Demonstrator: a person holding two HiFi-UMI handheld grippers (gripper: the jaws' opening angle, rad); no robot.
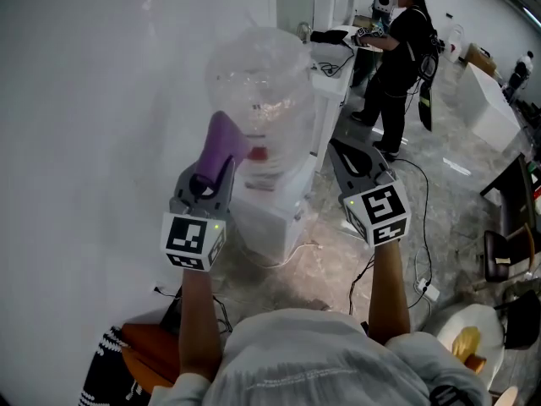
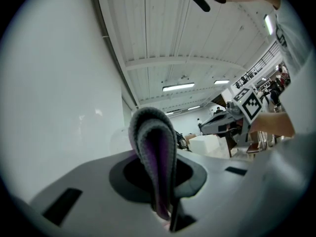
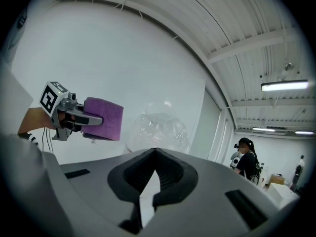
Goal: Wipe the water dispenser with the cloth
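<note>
Cloth (image 1: 221,142), purple and folded, sits clamped in the left claw (image 1: 213,172), raised against the water dispenser (image 1: 275,214) bottle (image 1: 258,70); right claw (image 1: 341,148) clenched on nothing, just beside.

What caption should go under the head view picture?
Left gripper holds a purple cloth by the dispenser's clear bottle; right gripper hangs empty.

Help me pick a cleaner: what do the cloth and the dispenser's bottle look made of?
The cloth looks like soft purple fabric, possibly microfibre: matte, fuzzy nap, thick rounded fold. The bottle looks like clear glossy plastic: see-through, with crinkled bright highlights; glass cannot be ruled out.
</note>
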